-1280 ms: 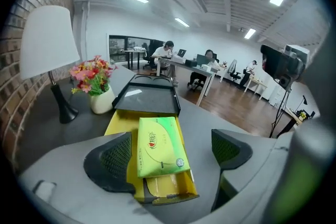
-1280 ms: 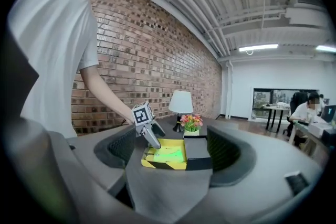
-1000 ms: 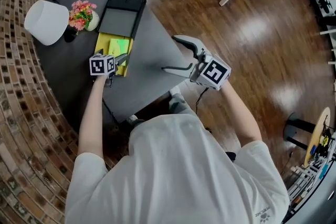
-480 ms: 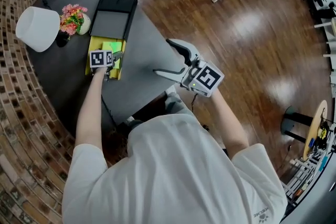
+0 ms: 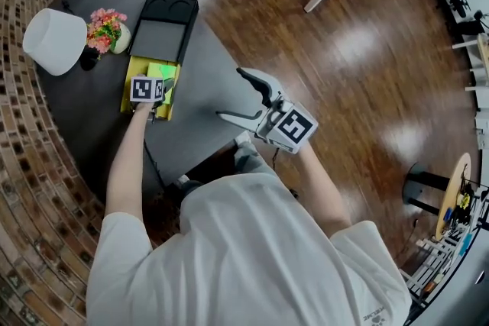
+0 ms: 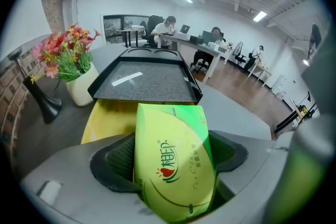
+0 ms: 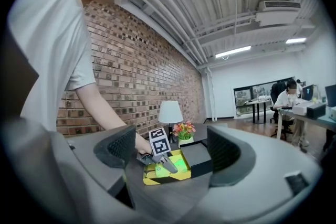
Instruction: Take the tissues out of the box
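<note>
Over the yellow box [image 6: 107, 120] on the left side of the dark table [image 5: 210, 91], the left gripper [image 5: 163, 85] is clamping its two dark pads on the sides of a green tissue pack [image 6: 170, 139]. The jaws are closing no further, and the pack is filling the gap between them. From the right gripper view the pack is lying inside the box, so the grasp appears to be made and the lift out is not yet begun. The right gripper [image 5: 229, 94] is hovering over the table's near right edge, well apart from the box. Its jaws are standing wide and nothing is sitting between them; it is merely looking across at the work. A black tray [image 5: 166, 30] is lying just beyond the box, touching or nearly touching its far end, and a flower pot [image 5: 107, 25] is standing near the tray's left side. The next move is probably calling for a straight rise, keeping the pack level so that its edges are not catching on the box walls. The box looks light and may be dragging upward with the pack, so the free gripper may be needed to hold it down.
</note>
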`<state>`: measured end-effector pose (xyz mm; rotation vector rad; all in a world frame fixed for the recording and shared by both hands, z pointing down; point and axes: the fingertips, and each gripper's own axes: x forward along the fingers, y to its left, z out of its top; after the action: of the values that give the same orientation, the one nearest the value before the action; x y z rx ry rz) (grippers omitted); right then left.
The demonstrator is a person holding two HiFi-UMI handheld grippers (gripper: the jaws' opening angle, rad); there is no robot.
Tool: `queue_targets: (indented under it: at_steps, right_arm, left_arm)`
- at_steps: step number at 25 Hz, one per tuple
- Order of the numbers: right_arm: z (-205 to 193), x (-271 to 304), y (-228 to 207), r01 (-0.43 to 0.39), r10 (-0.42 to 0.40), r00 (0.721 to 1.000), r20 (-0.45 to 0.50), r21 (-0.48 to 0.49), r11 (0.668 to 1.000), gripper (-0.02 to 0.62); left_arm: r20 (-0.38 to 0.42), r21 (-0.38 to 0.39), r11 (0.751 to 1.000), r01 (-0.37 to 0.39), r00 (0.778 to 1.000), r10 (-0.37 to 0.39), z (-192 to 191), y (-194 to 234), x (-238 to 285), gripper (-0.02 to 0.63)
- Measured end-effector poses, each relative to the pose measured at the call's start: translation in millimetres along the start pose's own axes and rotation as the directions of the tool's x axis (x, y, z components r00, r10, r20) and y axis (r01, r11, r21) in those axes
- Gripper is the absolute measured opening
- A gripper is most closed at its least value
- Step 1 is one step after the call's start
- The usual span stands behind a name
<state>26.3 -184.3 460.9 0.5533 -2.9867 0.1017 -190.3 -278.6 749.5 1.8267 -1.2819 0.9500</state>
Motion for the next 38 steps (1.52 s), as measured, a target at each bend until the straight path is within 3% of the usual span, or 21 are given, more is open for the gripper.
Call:
queue_targets:
  at_steps: [7,14,18,22,29,32,35,38]
  right_arm:
    - [14,-3,5,0.024,-0.024,0.998,0.051,0.016,1.000,0.423]
    - [17,12,18,-0.016,0.003,0.990,0.138,0.091,0.996,0.423]
    - [31,22,27,-0.044,0.013,0.974,0.228,0.130,0.991,0.420]
    - [44,36,38,-0.052,0.022,0.963,0.270,0.106,0.993,0.420]
    - [60,53,60,-0.064,0.027,0.953,0.303,0.112,0.992,0.420]
    - [63,60,75,-0.061,0.023,0.950,0.311,0.112,0.992,0.420]
    - [66,65,83,-0.011,-0.021,0.947,0.321,0.095,0.995,0.420]
    - [66,67,79,0.121,-0.132,0.932,0.337,0.054,0.991,0.420]
  left_arm:
    - [0.191,-0.017,1.000,-0.006,0.982,0.009,29,5,-60,0.402]
    - [0.426,-0.017,1.000,0.011,0.905,-0.003,54,-13,-152,0.402]
    - [0.550,-0.040,0.999,0.033,0.835,-0.005,58,-25,-207,0.402]
    - [0.650,-0.053,0.999,-0.001,0.759,0.035,51,-30,-266,0.402]
    - [0.769,-0.093,0.974,-0.207,0.607,0.202,13,-35,-354,0.403]
    - [0.798,-0.145,0.960,-0.241,0.545,0.257,-15,-36,-382,0.403]
    - [0.809,-0.206,0.941,-0.267,0.494,0.317,-43,-33,-397,0.403]
    - [0.815,-0.259,0.924,-0.282,0.450,0.366,-66,-29,-405,0.403]
